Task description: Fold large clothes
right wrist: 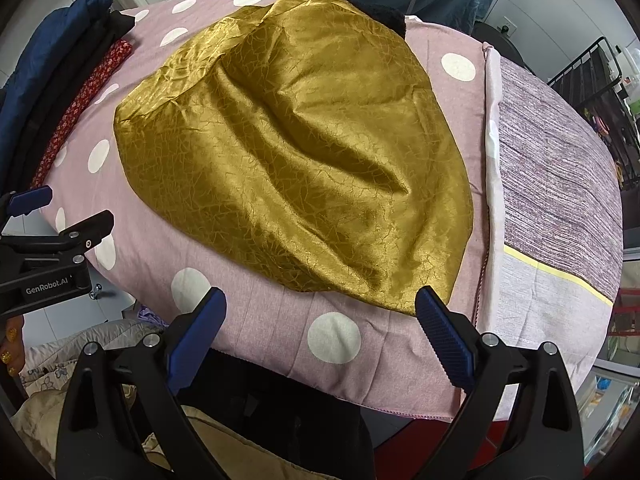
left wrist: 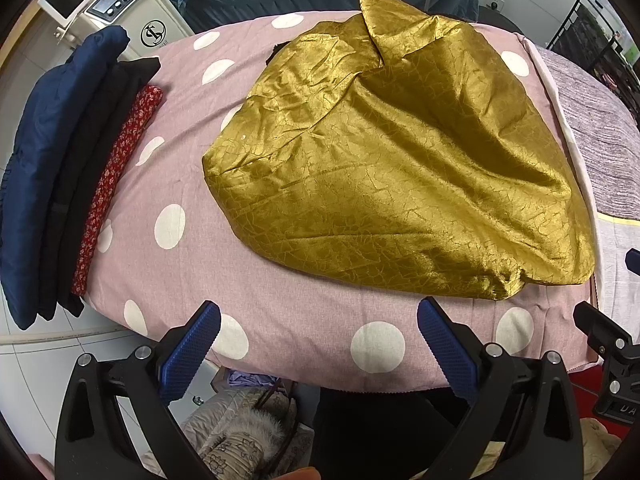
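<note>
A shiny gold garment (left wrist: 392, 152) lies crumpled and partly folded over on a pink polka-dot bedcover (left wrist: 176, 280); the right wrist view shows the same gold garment (right wrist: 296, 160) on that bedcover (right wrist: 256, 320). My left gripper (left wrist: 319, 312) hovers open over the bed's near edge, short of the garment's hem, nothing between its blue pads. My right gripper (right wrist: 321, 300) is open too, its right fingertip (right wrist: 430, 304) close to the garment's near corner. The left gripper (right wrist: 60, 216) shows at the left edge of the right wrist view.
A stack of folded clothes (left wrist: 64, 168), navy, black and red floral, lies along the bed's left side. A striped grey-purple blanket (right wrist: 560, 168) covers the right side. A white appliance (left wrist: 104, 0) stands behind the bed. Padded clothing (left wrist: 240, 432) lies below the near edge.
</note>
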A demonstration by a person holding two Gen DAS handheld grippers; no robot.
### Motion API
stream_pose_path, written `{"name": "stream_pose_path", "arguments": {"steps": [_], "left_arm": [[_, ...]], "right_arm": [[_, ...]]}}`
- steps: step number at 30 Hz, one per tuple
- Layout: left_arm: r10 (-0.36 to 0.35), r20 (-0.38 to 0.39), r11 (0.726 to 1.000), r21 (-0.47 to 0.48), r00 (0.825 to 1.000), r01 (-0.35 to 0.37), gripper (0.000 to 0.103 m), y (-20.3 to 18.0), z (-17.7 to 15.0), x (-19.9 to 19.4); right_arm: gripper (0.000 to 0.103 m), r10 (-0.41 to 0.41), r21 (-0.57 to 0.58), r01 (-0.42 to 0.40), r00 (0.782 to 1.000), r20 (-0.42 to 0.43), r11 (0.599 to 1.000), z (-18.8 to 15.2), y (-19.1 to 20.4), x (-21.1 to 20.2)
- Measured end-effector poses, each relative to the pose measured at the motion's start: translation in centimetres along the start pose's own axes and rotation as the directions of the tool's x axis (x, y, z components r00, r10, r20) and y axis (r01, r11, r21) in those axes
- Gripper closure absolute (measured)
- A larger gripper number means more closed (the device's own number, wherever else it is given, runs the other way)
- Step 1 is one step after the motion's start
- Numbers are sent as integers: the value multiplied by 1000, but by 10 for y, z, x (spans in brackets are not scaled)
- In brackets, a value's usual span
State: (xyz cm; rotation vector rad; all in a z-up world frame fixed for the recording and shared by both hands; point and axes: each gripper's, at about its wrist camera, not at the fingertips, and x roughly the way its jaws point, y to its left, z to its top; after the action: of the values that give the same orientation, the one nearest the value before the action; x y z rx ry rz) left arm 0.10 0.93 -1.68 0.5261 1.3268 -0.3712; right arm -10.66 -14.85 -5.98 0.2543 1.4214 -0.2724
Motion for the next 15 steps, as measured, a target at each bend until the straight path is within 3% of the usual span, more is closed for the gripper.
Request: {"name": "stream_pose_path", "arguments": {"steps": [15], "left_arm": [[4, -26, 1000, 6, 1000, -4, 6, -1, 12, 5]], "right_arm": [[9, 4, -9, -4, 1000, -20, 1000, 8, 0, 5]]}}
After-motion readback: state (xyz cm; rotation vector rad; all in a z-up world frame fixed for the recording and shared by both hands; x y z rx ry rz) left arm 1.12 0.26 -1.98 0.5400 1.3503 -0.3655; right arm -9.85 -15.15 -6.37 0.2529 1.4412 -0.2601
